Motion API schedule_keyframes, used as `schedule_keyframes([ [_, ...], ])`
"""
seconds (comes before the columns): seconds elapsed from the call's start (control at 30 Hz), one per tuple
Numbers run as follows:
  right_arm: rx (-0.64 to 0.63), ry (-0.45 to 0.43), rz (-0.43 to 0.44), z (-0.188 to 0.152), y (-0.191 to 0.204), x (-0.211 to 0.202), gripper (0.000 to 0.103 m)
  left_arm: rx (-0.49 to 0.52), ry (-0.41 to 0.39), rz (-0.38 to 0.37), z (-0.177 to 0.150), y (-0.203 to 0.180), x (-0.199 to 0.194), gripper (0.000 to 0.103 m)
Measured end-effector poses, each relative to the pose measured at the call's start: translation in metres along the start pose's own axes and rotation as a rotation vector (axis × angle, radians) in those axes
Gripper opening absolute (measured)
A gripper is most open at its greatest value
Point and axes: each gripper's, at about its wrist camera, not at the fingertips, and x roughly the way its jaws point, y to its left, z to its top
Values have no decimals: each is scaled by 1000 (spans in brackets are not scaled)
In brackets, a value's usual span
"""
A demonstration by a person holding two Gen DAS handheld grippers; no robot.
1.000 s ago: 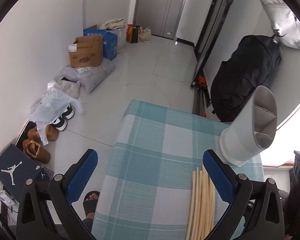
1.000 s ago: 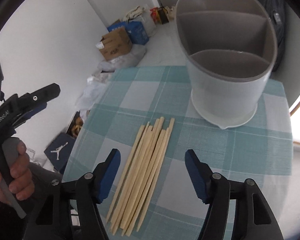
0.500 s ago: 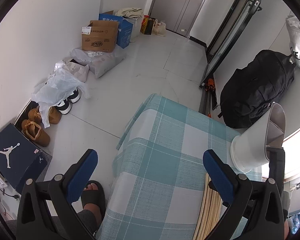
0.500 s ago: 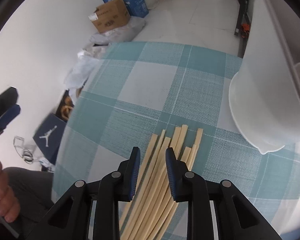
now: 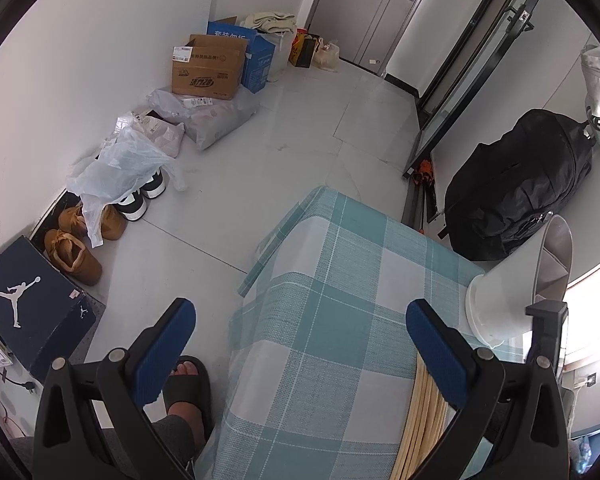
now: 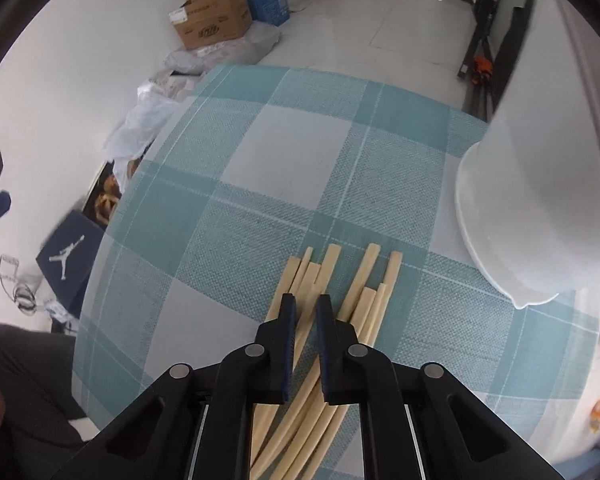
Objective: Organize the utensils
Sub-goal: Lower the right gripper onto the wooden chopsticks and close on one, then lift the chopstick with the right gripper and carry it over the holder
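Left wrist view: the left hand-held gripper (image 5: 300,346) hangs with its blue-padded fingers spread wide and nothing between them, out over the near left edge of the table (image 5: 324,320), which wears a teal-and-white checked cloth; the chopsticks (image 5: 424,416) show only as a pale strip behind its right finger, and the white utensil holder (image 5: 504,300) stands beyond them toward the table's far right corner. Right wrist view: the chopsticks (image 6: 332,304) lie flat on the cloth in a loose, slightly fanned bundle, their far ends pointing toward the base of the utensil holder (image 6: 512,216), which stands just right of those ends and apart from them. The right hand-held gripper (image 6: 303,312) is drawn down to a narrow slot astride one or two sticks near the bundle's middle; whether the pads already press on the wood cannot be told. By appearance the sticks are light, stiff, smooth pale wood or bamboo, likely to roll, slide against each other, or pivot if pinched far from the middle. A hold across the width near mid-length, square to the stick, should carry it level; the holder looks light enough to shift if knocked.
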Motion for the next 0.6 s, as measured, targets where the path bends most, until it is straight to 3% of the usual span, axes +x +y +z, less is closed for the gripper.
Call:
schedule_keyframes([
  [0.33,124,-184,121,-11,-28,-47,4,96,46,29,-13,-18,15,102],
  [0.6,199,-436,182,-30,-48,-108,4,348,207,42,-56,-71,43,102],
])
